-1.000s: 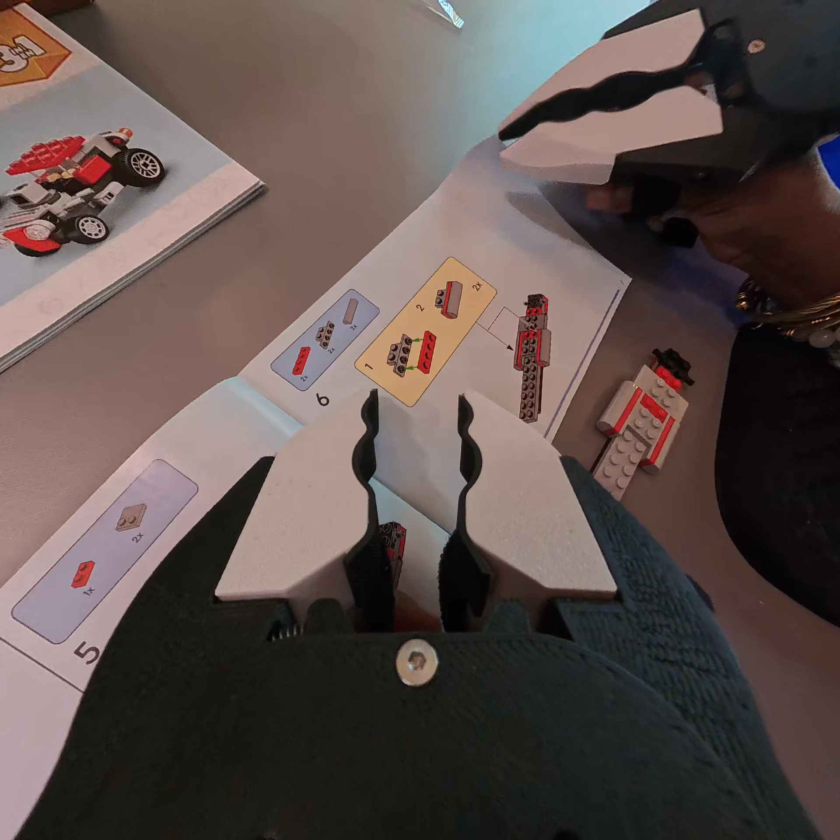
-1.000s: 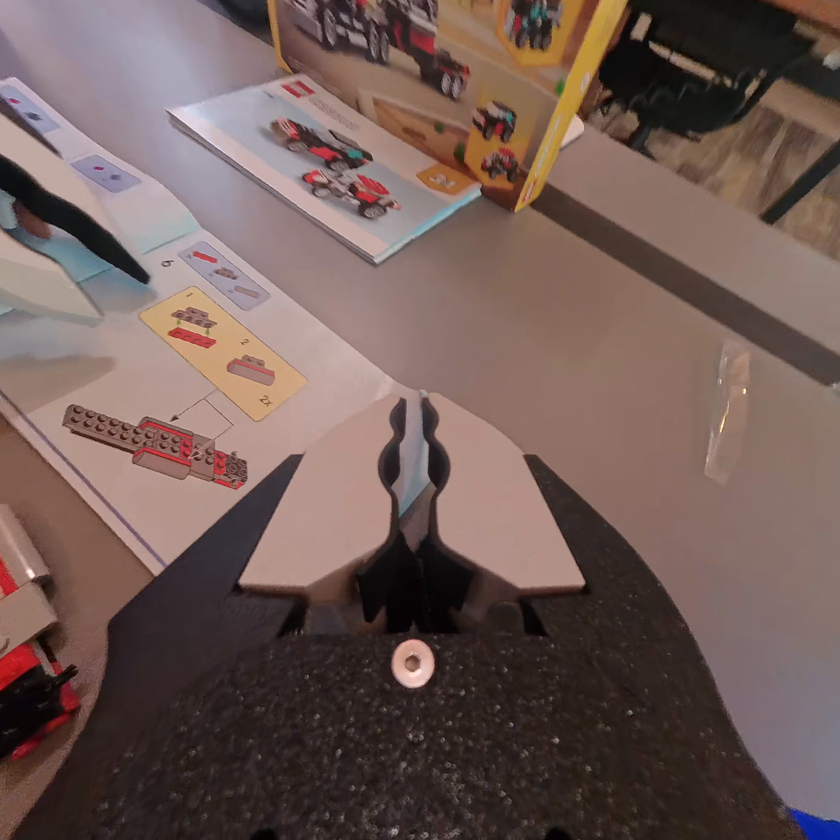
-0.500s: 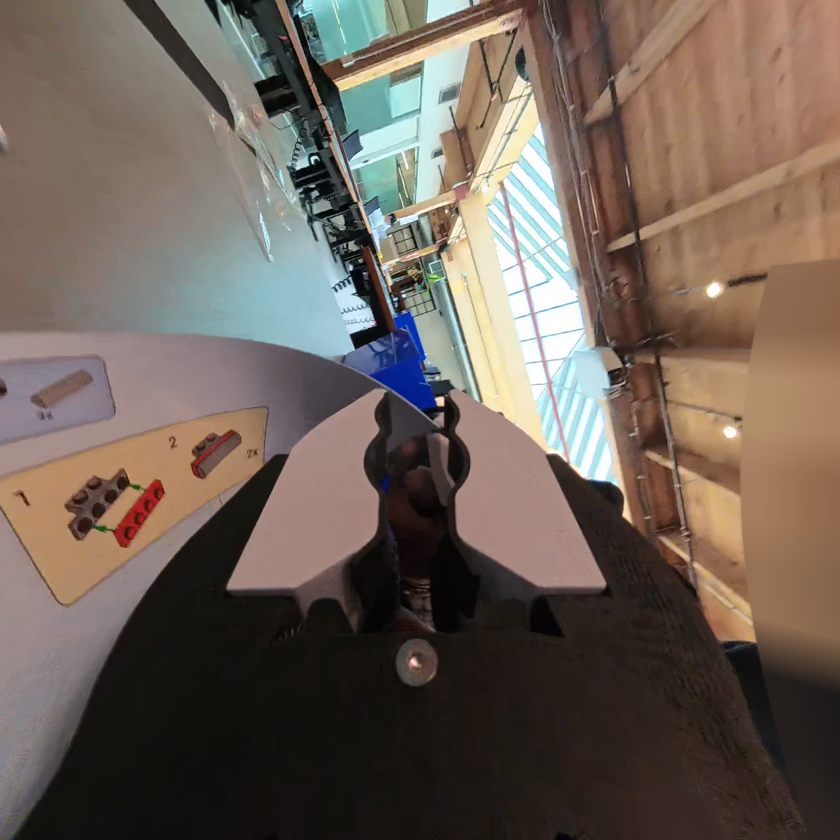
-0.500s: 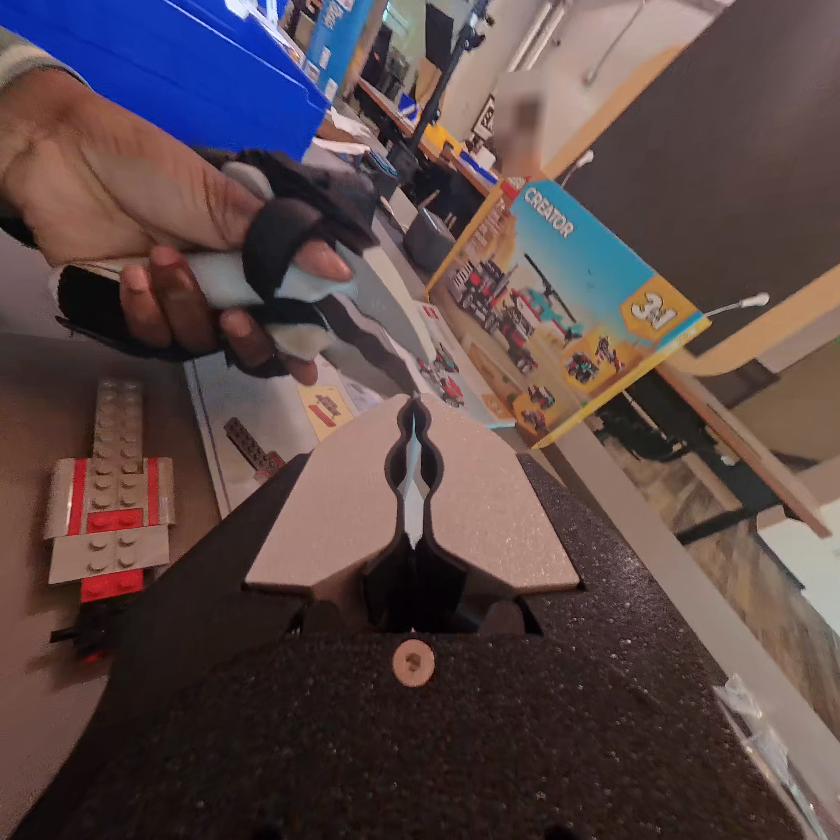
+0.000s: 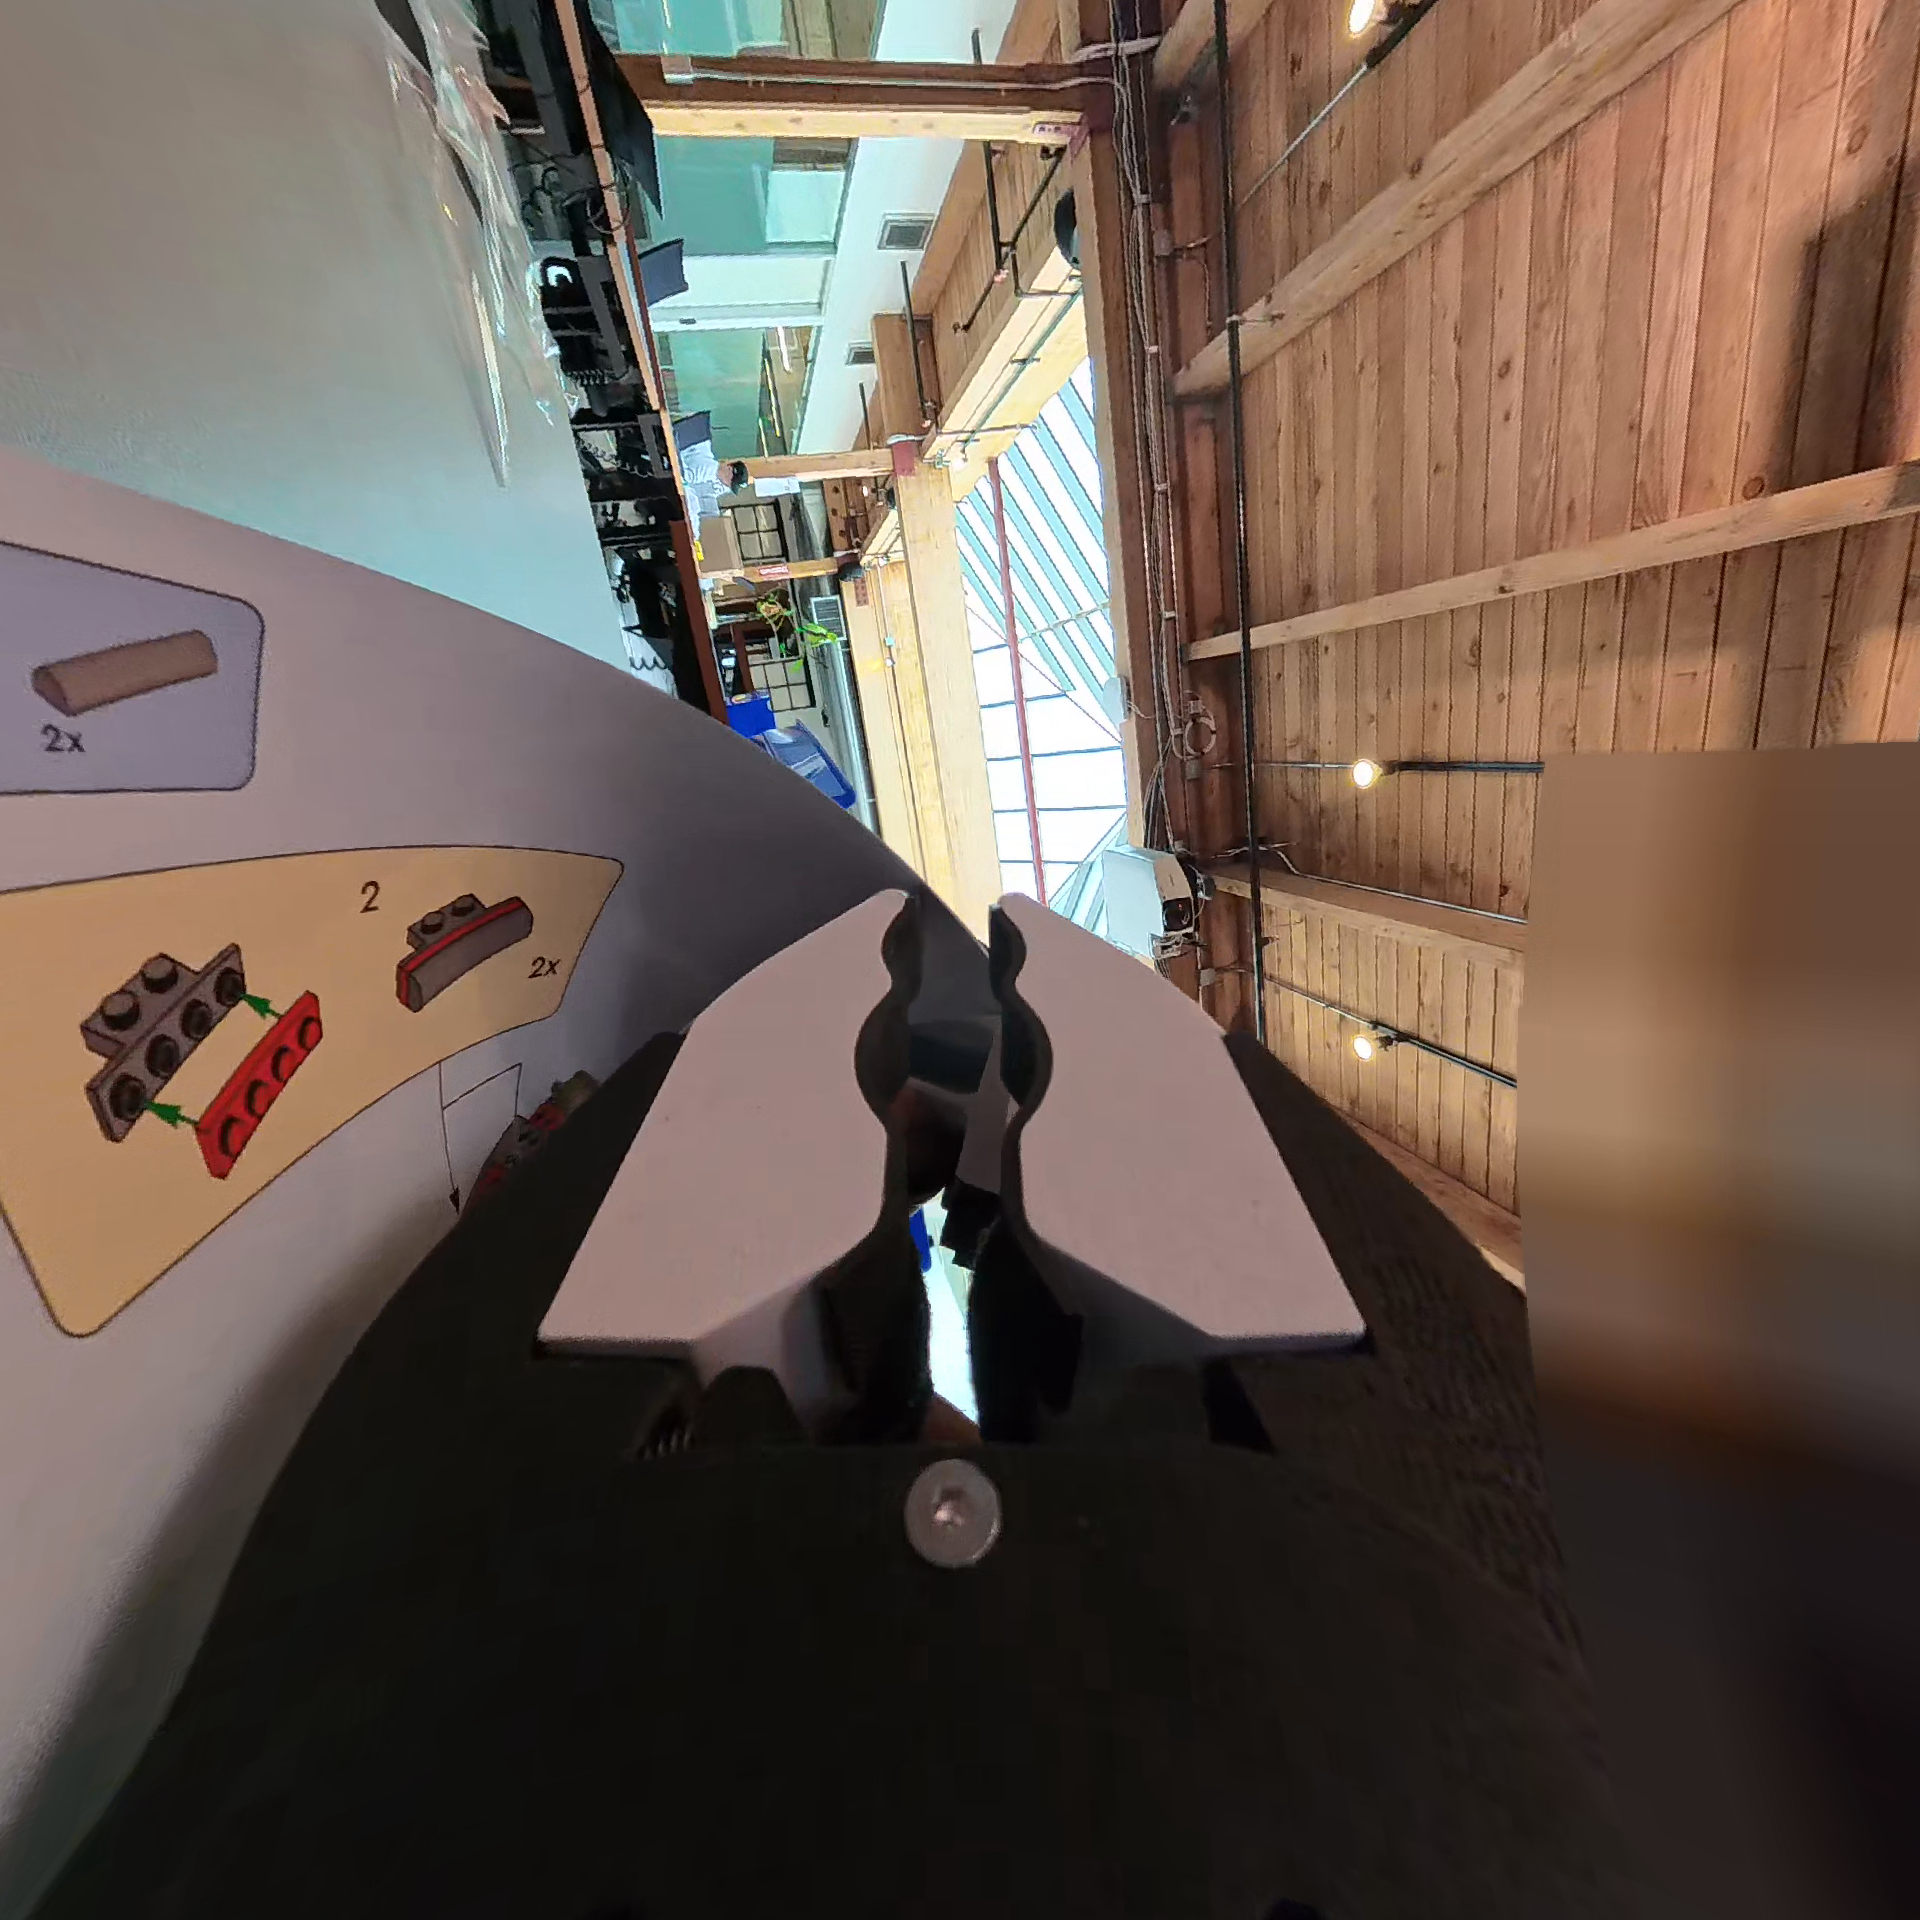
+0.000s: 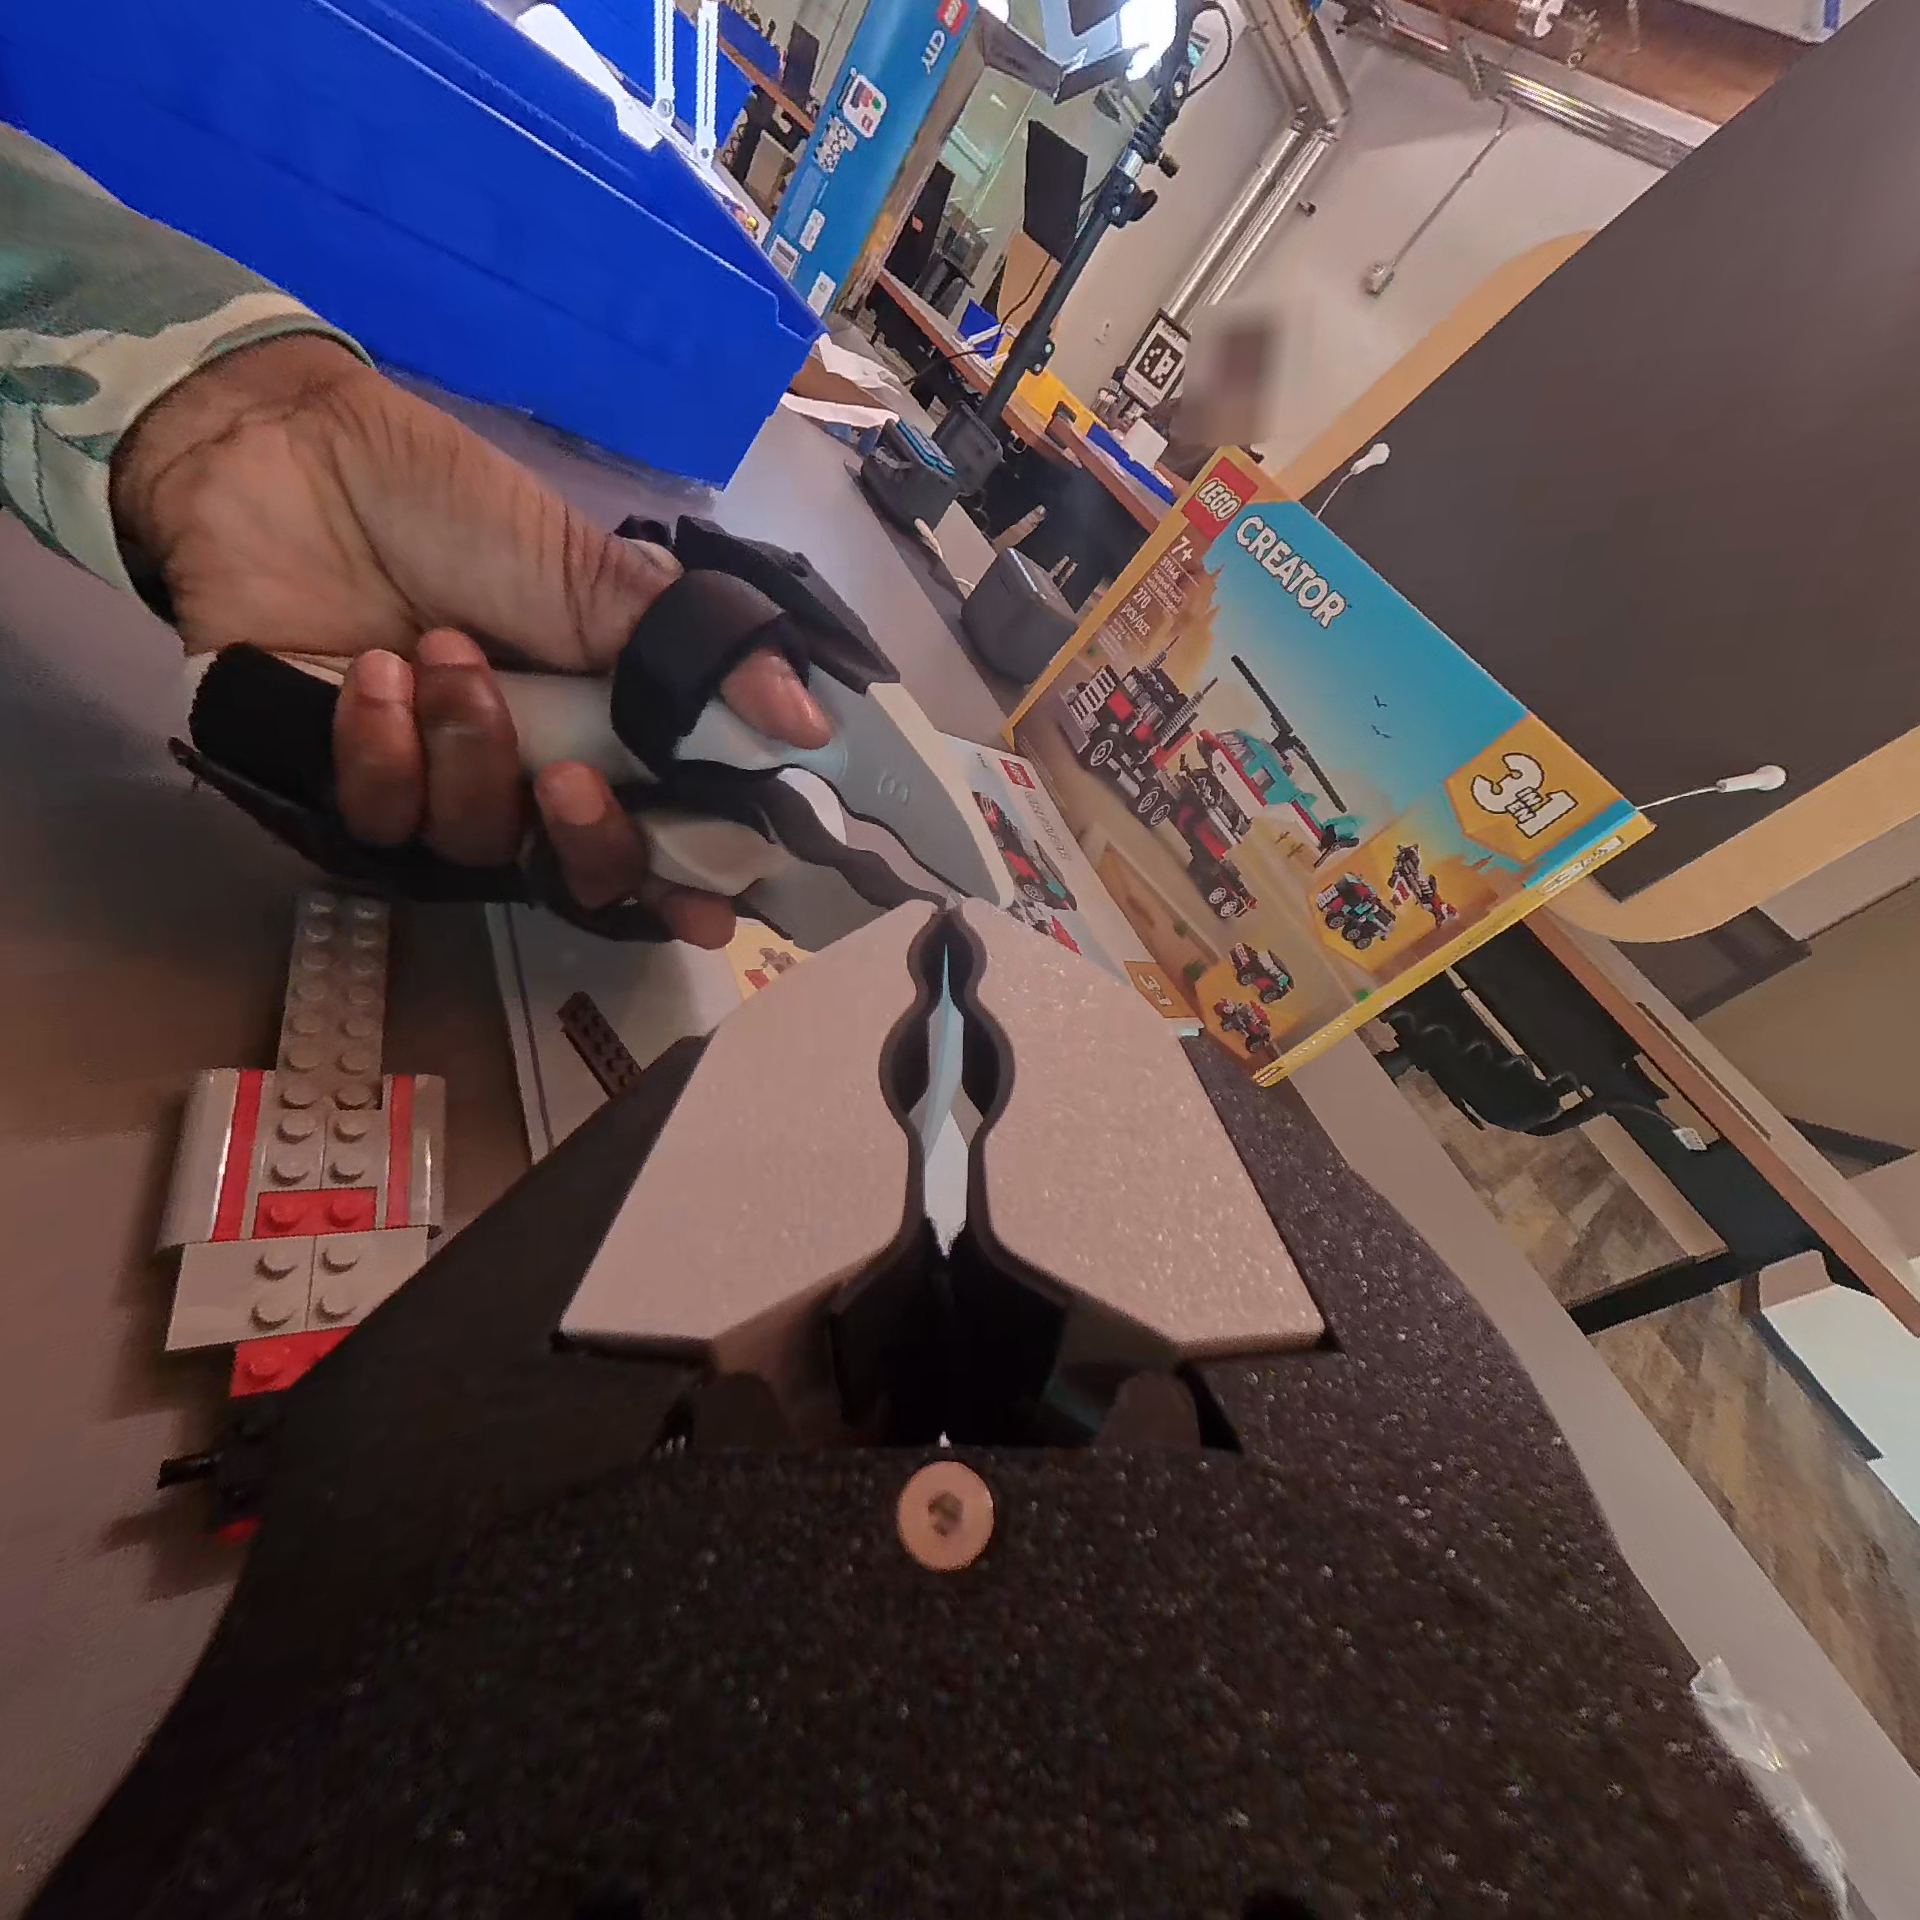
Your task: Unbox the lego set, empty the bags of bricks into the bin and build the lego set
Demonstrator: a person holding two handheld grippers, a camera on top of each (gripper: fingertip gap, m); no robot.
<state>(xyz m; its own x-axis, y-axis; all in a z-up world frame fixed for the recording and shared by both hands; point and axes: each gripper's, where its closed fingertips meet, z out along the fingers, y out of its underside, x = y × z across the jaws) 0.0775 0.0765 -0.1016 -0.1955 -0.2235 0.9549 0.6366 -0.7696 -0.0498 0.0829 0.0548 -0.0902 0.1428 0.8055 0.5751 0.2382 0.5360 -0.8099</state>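
Between right fingers: a thin pale page edge of the manual (image 6: 944,1101) is pinched; the right gripper (image 6: 948,920) is closed on it down to a narrow slit.
Left gripper (image 5: 951,914): its jaws stand slightly apart; a curved sheet of the manual (image 5: 312,1039) bulges at its left, and whether the sheet is clamped I cannot tell.
Left gripper, from right view (image 6: 831,831): held in a hand (image 6: 395,582) with a patterned sleeve, its tips close to the right gripper's.
Manual page: shows drawn brick steps in a yellow panel, lifted close to the left camera.
Build (image 6: 301,1153): a grey and red brick assembly lies flat on the table (image 6: 62,935), left of the right gripper, just beside the manual's near edge.
Box (image 6: 1320,769): stands tilted on the table, far right of the grippers.
Second booklet (image 6: 1023,842): lies before the box.
Bin (image 6: 416,208): blue, far left, behind the hand.
Bag (image 6: 1766,1766): clear plastic, near right on the table.
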